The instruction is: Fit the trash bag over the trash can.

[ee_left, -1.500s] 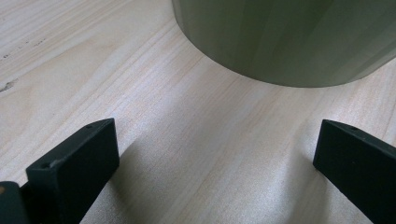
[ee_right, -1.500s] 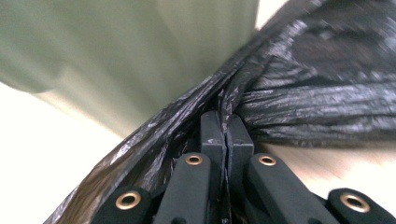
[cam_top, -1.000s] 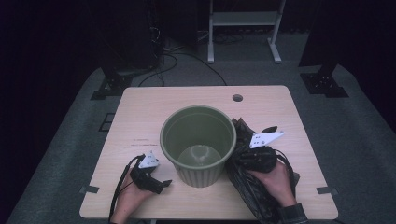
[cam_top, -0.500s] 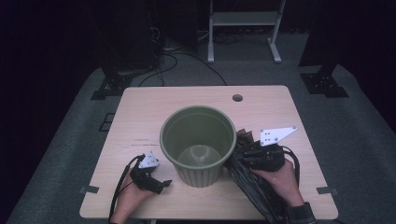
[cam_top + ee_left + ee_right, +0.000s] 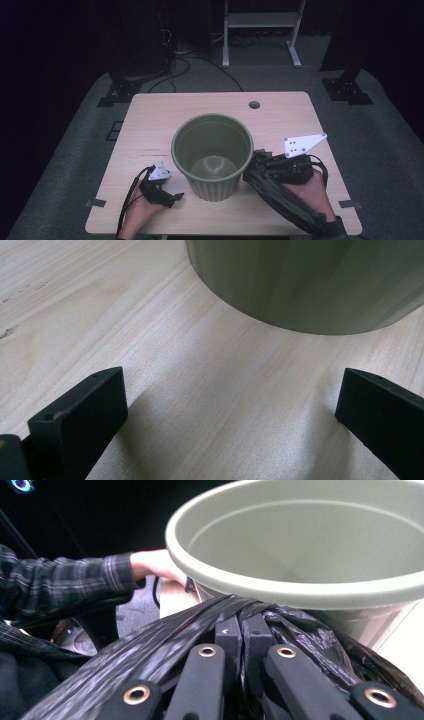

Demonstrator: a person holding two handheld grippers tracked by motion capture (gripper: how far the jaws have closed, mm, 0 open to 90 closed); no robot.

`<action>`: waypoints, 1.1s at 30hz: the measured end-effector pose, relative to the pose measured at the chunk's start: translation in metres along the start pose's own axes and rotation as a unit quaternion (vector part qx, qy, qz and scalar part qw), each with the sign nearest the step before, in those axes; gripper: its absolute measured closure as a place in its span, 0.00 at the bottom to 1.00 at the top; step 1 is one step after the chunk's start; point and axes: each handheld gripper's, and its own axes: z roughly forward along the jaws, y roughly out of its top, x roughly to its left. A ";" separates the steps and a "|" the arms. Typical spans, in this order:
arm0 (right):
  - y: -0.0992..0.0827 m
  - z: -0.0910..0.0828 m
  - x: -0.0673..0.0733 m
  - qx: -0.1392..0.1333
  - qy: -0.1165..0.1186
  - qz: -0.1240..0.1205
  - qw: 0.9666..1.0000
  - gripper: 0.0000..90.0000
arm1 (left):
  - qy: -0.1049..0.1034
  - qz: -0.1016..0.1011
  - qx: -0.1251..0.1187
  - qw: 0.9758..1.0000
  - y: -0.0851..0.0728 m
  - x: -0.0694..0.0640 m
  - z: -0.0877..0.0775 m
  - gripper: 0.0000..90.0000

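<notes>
Overhead first, high view: green bin [image 5: 212,152] stands upright near the middle of the wooden table [image 5: 280,112], a bit toward the person's edge, mouth up. Far half of the tabletop is bare w/ a round cable hole [image 5: 254,105] near the back edge, so lots of free room behind the bin; much less at the front, where both hands sit close to the edge. Left gripper [image 5: 176,196] lies low on the table just left of the bin's base, not touching it. Right gripper [image 5: 256,170] is right beside the bin wall on the other side, clenched on a black bin bag [image 5: 280,197] that trails back over the right hand to the front edge. Dark carpet around the table, a white stand at the back, cables on the floor.

Left gripper view: jaws wide apart, nothing between them, bare pale wood grain under them; bin's ribbed lower wall [image 5: 310,285] near ahead, a clear gap to it.

Right gripper view: jaws pressed together w/ crumpled black plastic [image 5: 300,630] pinched and wrapped round them, just below the bin rim [image 5: 280,592]. Beyond the rim, the other hand [image 5: 152,565] and a plaid sleeve [image 5: 60,580].
</notes>
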 end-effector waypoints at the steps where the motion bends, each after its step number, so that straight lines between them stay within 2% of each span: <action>1: 0.001 -0.002 0.001 -0.006 0.001 -0.001 1.000 0.98 | 0.000 0.000 0.000 1.000 0.000 0.000 0.000 0.00; 4: 0.008 -0.009 0.004 -0.023 0.003 -0.010 1.000 0.98 | 0.000 0.000 0.000 1.000 0.000 0.000 0.000 0.00; 7: 0.013 -0.010 0.004 -0.023 0.003 -0.014 1.000 0.98 | 0.000 0.000 0.000 1.000 0.000 0.000 0.000 0.00; 13: 0.032 -0.008 0.005 -0.031 0.017 -0.027 0.999 0.98 | 0.000 0.000 0.000 1.000 0.000 0.000 0.000 0.00; 15: 0.044 -0.003 0.005 -0.030 0.025 -0.035 0.999 0.98 | 0.000 0.000 -0.001 1.000 0.000 0.000 0.000 0.00; 24: 0.074 0.011 0.002 -0.023 0.039 -0.053 0.998 0.98 | -0.001 0.000 -0.001 1.000 0.000 0.000 0.000 0.00; 27: 0.086 0.018 0.000 -0.025 0.050 -0.058 0.997 0.98 | -0.001 0.000 -0.001 1.000 0.000 0.000 0.000 0.00; 33: 0.103 0.030 -0.002 -0.026 0.051 -0.065 0.996 0.98 | -0.001 0.001 -0.001 1.000 0.000 0.000 0.000 0.00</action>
